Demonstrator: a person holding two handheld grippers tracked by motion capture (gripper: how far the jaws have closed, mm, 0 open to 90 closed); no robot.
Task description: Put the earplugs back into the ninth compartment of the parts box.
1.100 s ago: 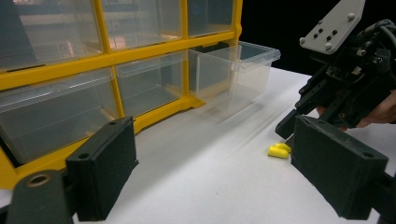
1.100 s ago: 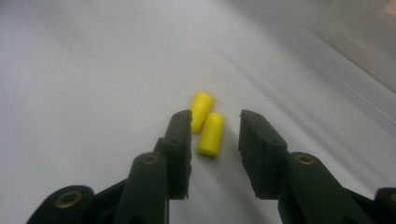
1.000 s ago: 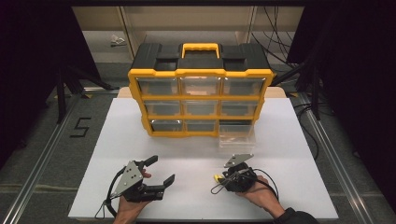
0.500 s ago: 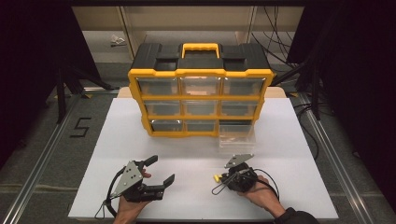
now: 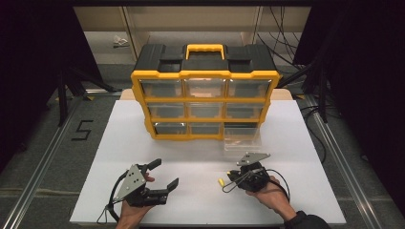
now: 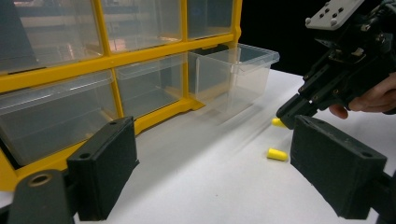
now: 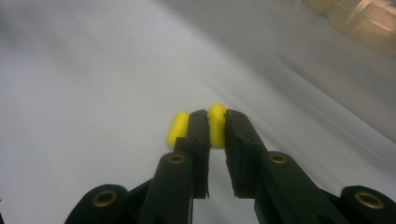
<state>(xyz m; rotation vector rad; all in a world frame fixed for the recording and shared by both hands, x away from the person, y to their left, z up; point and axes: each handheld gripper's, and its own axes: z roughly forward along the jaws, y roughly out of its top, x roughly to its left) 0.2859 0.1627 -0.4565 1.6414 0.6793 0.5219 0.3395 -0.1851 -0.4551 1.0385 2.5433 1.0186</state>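
pinching upright yellow earplug [image 7: 216, 122] in right tool [image 7: 216, 133], tip up, second earplug [image 7: 176, 128] beside

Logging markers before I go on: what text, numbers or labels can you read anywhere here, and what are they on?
"5": dark digit on the grey floor left of the white table.
Yellow and black drawer cabinet: no brand or label readable.
Clear drawers: unlabelled.
Left gripper and right gripper: no readable markings.
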